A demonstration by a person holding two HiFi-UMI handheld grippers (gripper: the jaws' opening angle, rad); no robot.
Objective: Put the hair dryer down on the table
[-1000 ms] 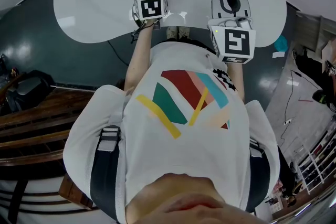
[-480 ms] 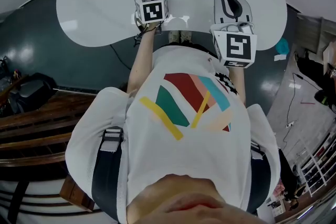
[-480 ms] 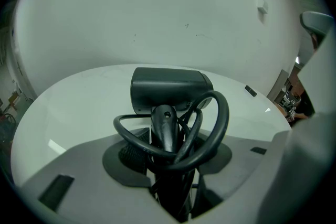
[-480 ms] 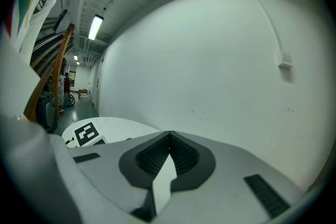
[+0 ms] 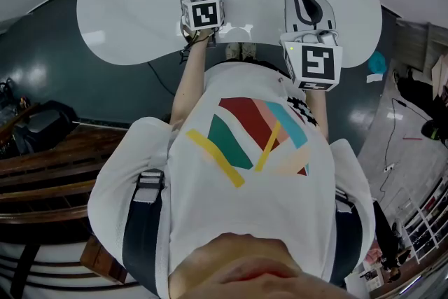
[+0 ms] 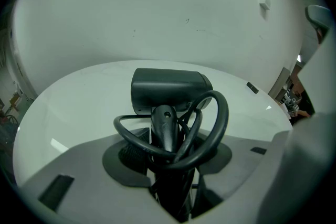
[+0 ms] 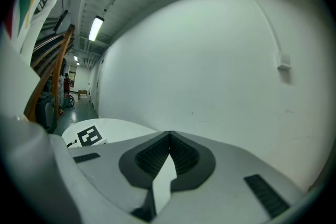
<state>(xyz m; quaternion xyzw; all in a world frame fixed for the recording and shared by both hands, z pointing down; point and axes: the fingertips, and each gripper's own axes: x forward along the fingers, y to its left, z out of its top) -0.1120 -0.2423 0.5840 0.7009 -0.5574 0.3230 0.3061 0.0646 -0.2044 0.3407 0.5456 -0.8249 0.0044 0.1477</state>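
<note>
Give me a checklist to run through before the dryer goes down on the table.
1. Grip: the left gripper is shut on the handle of the dryer. Ok.
2. Snag: the cord loops round the handle right at the jaws and may catch on release. Not ok.
3. Landing spot: the table beneath the dryer looks bare. Ok.
4. Contact: whether the dryer already touches the table. Cannot tell.
5. Other side: the right gripper is shut, empty and apart from the dryer. Ok.
</note>
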